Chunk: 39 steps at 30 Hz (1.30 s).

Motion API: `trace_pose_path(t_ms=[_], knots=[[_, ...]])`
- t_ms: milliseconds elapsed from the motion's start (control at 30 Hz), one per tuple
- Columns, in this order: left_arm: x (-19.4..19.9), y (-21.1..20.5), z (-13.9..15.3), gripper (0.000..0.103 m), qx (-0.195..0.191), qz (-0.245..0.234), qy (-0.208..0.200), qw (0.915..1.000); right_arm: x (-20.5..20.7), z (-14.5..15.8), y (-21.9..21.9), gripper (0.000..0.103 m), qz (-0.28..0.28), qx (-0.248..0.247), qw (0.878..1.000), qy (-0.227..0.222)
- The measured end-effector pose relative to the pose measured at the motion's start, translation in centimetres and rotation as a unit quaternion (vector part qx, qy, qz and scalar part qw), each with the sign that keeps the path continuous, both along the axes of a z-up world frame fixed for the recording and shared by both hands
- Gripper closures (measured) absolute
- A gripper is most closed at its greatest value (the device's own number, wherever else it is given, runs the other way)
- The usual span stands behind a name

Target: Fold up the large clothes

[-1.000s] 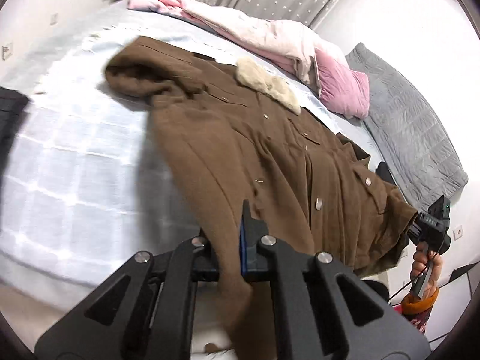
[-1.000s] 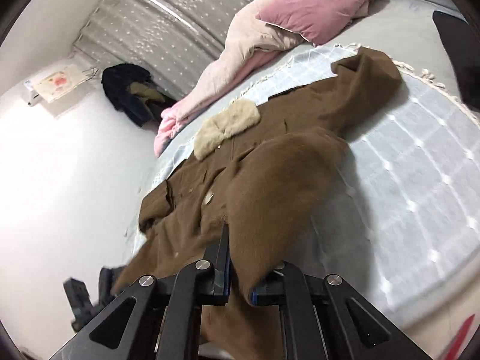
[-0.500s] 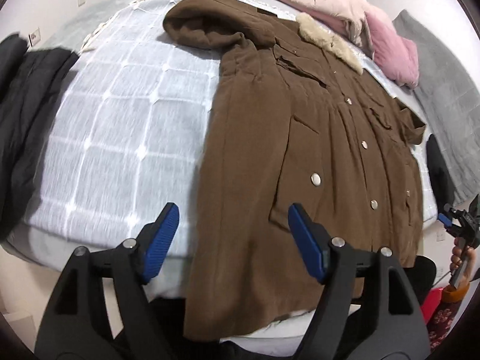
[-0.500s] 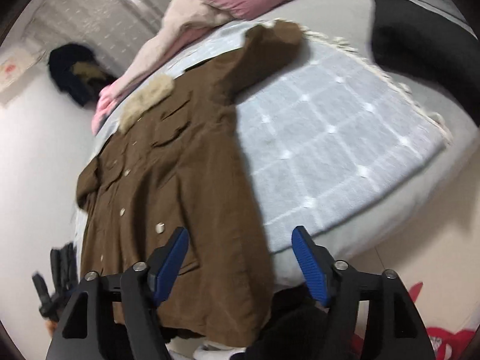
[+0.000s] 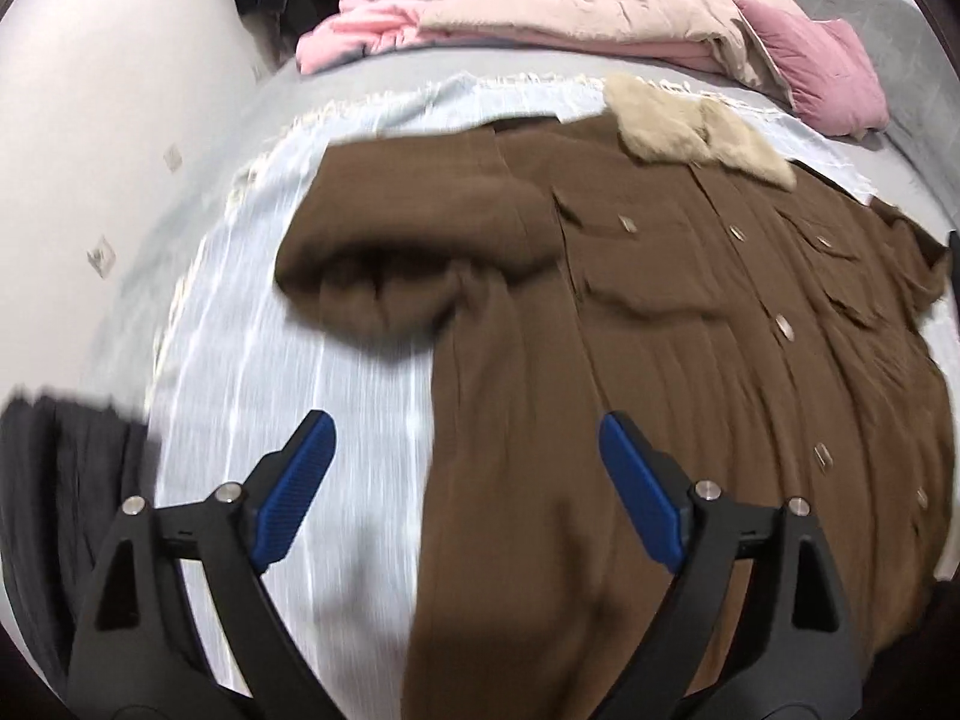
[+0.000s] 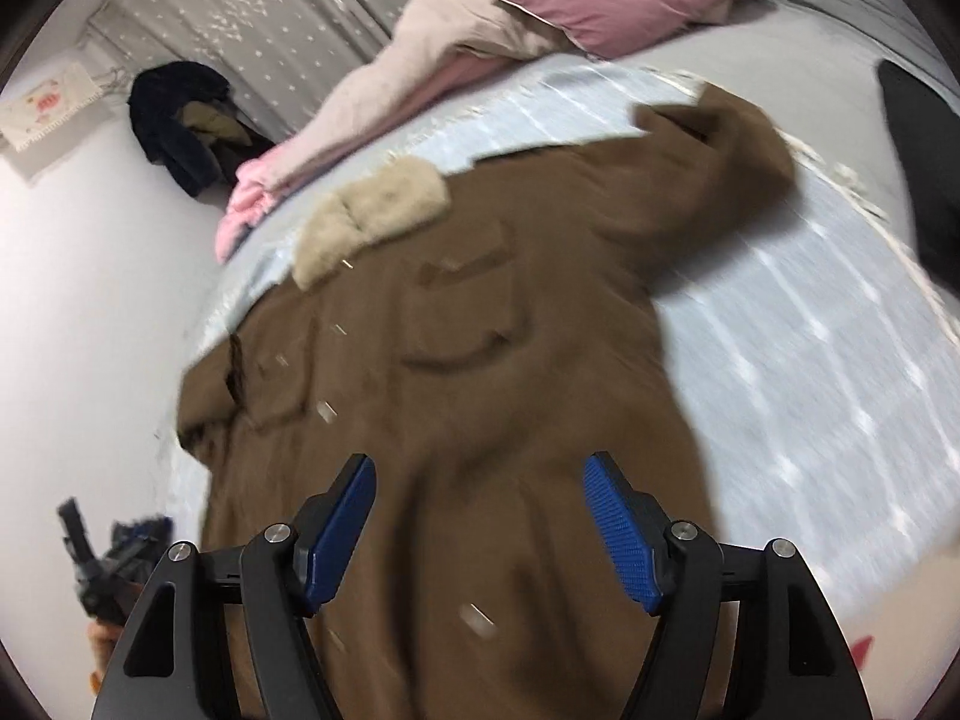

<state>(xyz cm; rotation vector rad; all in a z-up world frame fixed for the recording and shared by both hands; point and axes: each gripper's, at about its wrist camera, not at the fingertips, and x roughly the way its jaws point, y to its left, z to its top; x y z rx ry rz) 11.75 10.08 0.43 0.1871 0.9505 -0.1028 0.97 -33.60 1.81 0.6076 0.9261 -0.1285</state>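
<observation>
Left gripper: blue-padded jaws spread wide, holding nothing.
Right gripper: likewise wide apart and empty, above the coat's lower front.
Surface: pale blue checked blanket over a grey bed; black garment at its edge.
Room: pink and beige quilt, pink pillow, grey starred curtain.
Change: 1 s ago both grippers pinched the hem; now both have released it.
Coat: long brown button-front coat with beige fur collar lies flat, hem nearest the 2 grippers.

coat hem cut off, blanket motion-blurred
</observation>
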Motion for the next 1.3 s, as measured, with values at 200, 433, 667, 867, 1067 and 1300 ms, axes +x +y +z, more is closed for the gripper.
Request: trace_pose_path(t_ms=[200,433,667,867,1067,1300], knots=[[7.0,-4.2,-2.6,0.013,0.073,-0.03,-0.014,0.9968,8.3,-2.7,4.2,0.03,0.063,-0.036,0.997,-0.004],[13.0,-7.4,-6.5,0.043,0.14,-0.045,0.01,0.9891,11.9,-7.9,4.3,0.03,0.063,-0.075,0.994,0.041],[12.5,-0.2,0.8,0.086,0.055,0.037,-0.03,0.9974,12.6,-9.7,1.8,0.03,0.026,-0.062,0.996,0.061],[10.1,11.1,7.5,0.087,0.074,0.155,-0.084,0.9816,11.9,-8.9,1.5,0.03,0.023,-0.061,0.997,0.048],[9.3,22.4,6.4,0.086,0.224,0.33,-0.088,0.913,11.4,-8.6,1.1,0.03,0.014,-0.061,0.997,0.049],[7.3,25.0,5.0,0.028,0.184,0.378,-0.048,0.9063,10.8,-7.7,0.4,0.03,0.003,-0.072,0.997,0.039]])
